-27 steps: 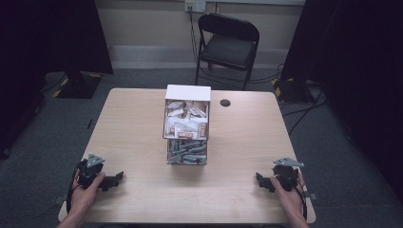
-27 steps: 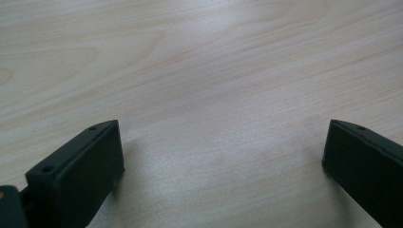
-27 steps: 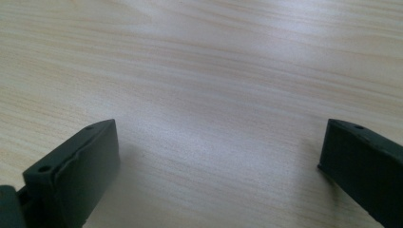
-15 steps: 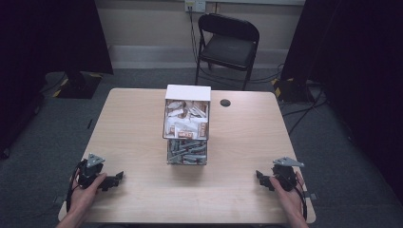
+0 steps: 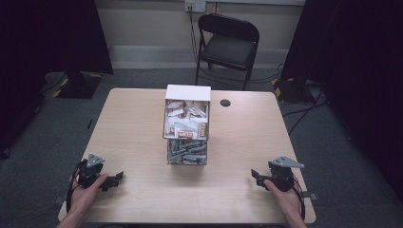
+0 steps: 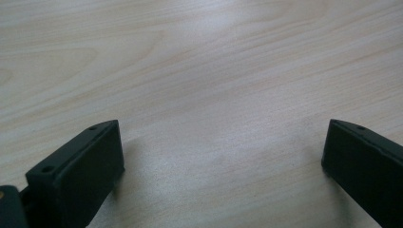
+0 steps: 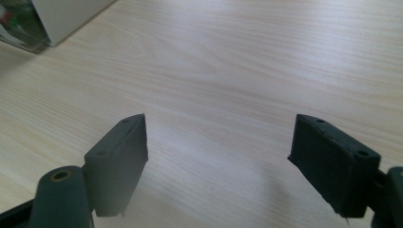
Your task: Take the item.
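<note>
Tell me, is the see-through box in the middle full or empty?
Full. The clear box on the table shows packets in its upper part and grey pieces below.

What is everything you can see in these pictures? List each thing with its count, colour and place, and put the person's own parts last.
Table: one, light wood, centre of the room.
Clear box: one, see-through with a white top, middle of the table, two tiers; the upper holds pale packets with brown print, the lower greyish packets.
Round hole cover: one, black, on the table right of the box's top.
Folding chair: one, black, beyond the table by the wall.
Wall socket: one, white, on the wall above the chair.
Carpet: grey, around the table.
Left gripper: one, black, near-left table edge, jaws open over bare wood.
Right gripper: one, black, near-right table edge, jaws open over bare wood.
</note>
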### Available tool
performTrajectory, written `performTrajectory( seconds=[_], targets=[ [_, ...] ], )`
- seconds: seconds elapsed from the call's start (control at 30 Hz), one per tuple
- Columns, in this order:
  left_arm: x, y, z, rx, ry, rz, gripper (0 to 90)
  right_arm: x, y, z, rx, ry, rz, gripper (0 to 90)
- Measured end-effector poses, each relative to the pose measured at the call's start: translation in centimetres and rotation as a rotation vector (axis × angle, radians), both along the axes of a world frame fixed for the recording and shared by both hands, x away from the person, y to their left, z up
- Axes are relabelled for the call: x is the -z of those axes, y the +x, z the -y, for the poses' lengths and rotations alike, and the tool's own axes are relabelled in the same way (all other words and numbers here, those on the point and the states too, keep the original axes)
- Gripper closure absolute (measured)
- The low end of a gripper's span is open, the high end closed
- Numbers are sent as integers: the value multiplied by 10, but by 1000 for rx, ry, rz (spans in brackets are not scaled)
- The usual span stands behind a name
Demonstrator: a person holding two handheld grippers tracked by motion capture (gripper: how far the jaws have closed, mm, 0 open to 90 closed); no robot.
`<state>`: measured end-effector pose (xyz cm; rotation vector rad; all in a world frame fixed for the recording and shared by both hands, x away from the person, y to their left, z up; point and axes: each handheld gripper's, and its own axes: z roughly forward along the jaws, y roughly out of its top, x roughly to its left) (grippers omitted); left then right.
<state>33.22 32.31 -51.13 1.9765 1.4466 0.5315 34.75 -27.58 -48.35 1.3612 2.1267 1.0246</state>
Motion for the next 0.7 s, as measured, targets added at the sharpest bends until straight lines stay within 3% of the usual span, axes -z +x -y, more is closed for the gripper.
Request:
performTrajectory(
  seconds=[0.23, 0.7],
  targets=[
    [0, 0, 0, 0, -1, 0, 0, -11, -5, -8, -39, 43, 46, 286],
    [0, 0, 0, 0, 0, 0, 0, -30, -13, -23, -108, 127, 69, 437]
  ],
)
